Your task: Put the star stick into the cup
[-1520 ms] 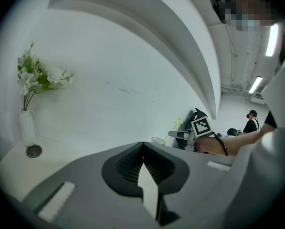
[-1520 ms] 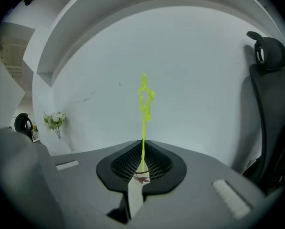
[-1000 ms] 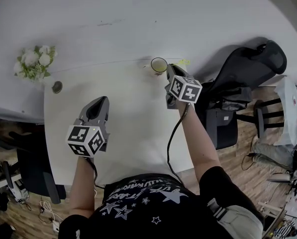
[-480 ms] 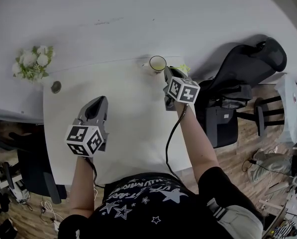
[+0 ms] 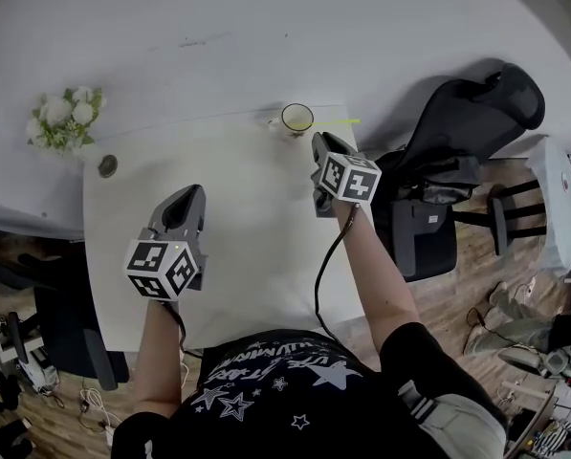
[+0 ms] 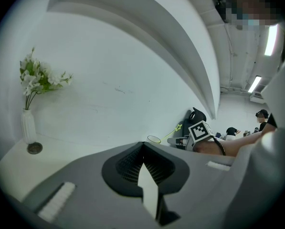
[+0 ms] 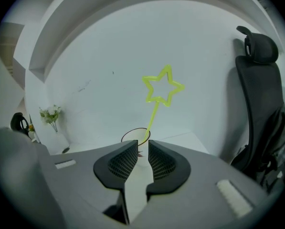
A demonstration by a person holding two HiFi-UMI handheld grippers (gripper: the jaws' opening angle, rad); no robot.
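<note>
**The star stick stands in the cup**

Head view: A white tabletop (image 5: 237,256) is seen from above. Near its far edge is a cup (image 5: 296,118) with a dark rim. The yellow-green star stick (image 5: 338,120) is in the cup and leans over the rim to the right. The right gripper (image 5: 317,143) is just beside the cup, on the near side, and does not touch it. The left gripper (image 5: 191,193) is well apart from the cup, over the middle left of the tabletop. Each gripper has a cube with black and white square marks, which are patterns and not words. White flowers (image 5: 60,120) stand at the far left corner. A black chair (image 5: 467,127) is to the right. The person's dark shirt (image 5: 285,390) has stars and some letters too small to read.

Left gripper view: The left gripper (image 6: 142,148) is closed, jaw tips together, with nothing in it. Far off are the cup (image 6: 154,139), the star stick (image 6: 177,128) and the flowers (image 6: 35,80) in a white vase.

Right gripper view: The right gripper (image 7: 142,144) is open just a little, with nothing held in the thin gap. The cup (image 7: 135,136) is right behind the jaws. The star stick (image 7: 162,86) rises out of it, star on top. No writing shows on the cup.
</note>
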